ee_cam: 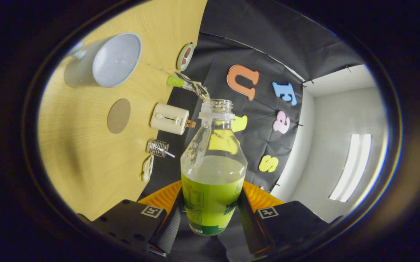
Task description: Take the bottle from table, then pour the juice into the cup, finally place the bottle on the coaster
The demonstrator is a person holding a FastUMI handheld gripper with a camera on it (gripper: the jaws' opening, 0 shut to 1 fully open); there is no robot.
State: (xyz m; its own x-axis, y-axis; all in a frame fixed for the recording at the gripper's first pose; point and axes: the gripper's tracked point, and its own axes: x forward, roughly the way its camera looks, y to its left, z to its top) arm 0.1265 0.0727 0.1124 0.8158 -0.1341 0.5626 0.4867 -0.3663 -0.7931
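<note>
Gripper holds the bottle between its two fingers; both pads press the green-labelled lower body, one on each side. Bottle is uncapped, clear above the label, with pale liquid standing roughly level with the top of the label. The view is rolled, so the wooden table runs up one side beyond the fingers.

On the table: a white cup, mouth facing the camera, well apart from the bottle. A round brown coaster lies flat between the cup and a small cream toaster. Near the toaster sits a small wire-coil item. A green-capped item lies near the table's far edge, just beyond the bottle's mouth.
</note>
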